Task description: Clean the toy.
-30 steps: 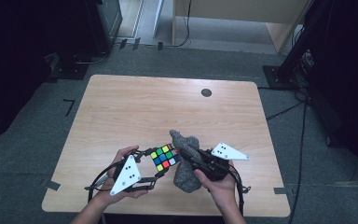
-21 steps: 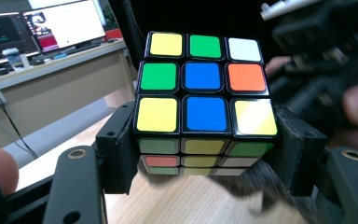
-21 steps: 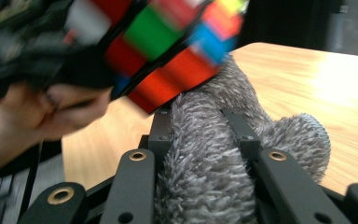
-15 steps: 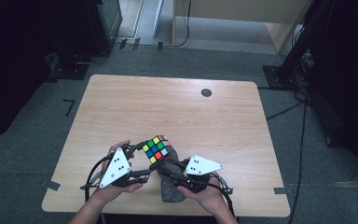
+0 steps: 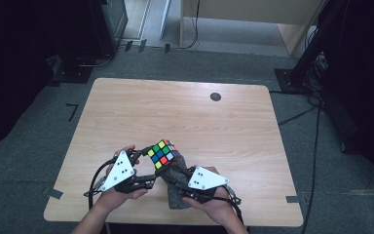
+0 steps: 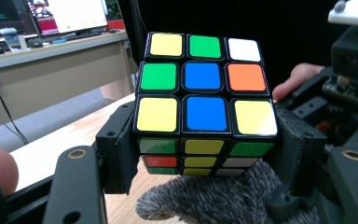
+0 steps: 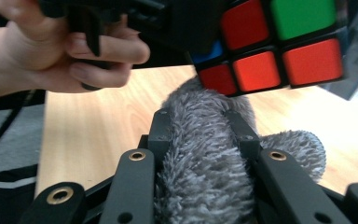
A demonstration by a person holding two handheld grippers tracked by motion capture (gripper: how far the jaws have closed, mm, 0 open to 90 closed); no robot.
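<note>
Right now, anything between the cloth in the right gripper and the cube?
Nothing visible. The right gripper is shut on the grey fuzzy cloth, whose top already meets the underside of the Rubik's cube, which is clamped in the left gripper.

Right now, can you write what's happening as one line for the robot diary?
left gripper: shut on puzzle cube | right gripper: shut on grey fuzzy cloth | cloth touches cube's underside | above table

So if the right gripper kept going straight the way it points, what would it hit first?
Most likely the puzzle cube. The right gripper, shut on the grey fuzzy cloth, already has the cloth's tip at the cube's underside, though actual contact is hard to judge.
</note>
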